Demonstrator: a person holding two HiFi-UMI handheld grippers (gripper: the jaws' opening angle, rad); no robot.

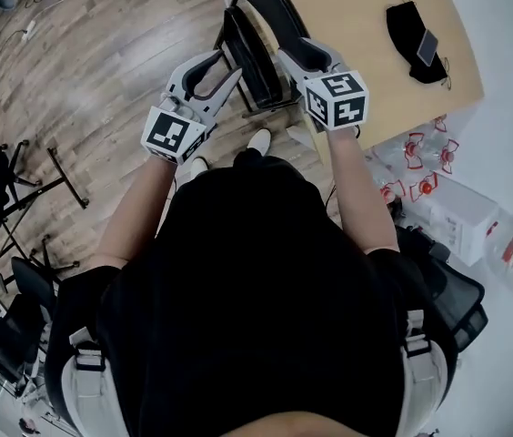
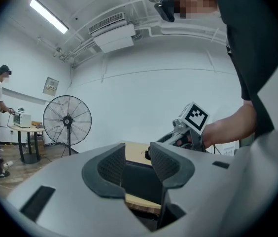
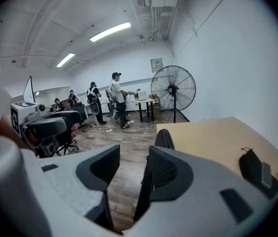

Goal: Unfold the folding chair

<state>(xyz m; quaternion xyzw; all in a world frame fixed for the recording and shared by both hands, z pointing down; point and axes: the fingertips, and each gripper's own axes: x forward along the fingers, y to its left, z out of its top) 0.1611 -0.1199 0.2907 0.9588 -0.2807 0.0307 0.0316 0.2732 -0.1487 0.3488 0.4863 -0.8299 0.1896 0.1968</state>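
One folding chair (image 1: 255, 48), black and folded flat, stands upright near the top centre of the head view, just beside the edge of the pale counter (image 1: 357, 44). The left tongs (image 1: 223, 71) reach for its left side. They are spread, and the chair's dark panel (image 2: 140, 180) fills the gap between them in the left gripper view. Whether the pads touch it I cannot tell. The right tongs (image 1: 295, 55) are also spread, at the chair's right side. A thin dark edge of the chair (image 3: 143, 191) runs close along one jaw, with bare wood floor (image 1: 102, 62) showing through the rest of the gap.

My judgement is that unfolding has not begun. If only one side is gripped, the smooth frame may slip out. The feet could also skid on the floor, tipping the chair toward the person's shoes (image 1: 258, 139) or knocking it against the counter.

Much of the chair is hidden. The tongs cover its lower legs and hinge, and the person's dark torso blocks the floor below.
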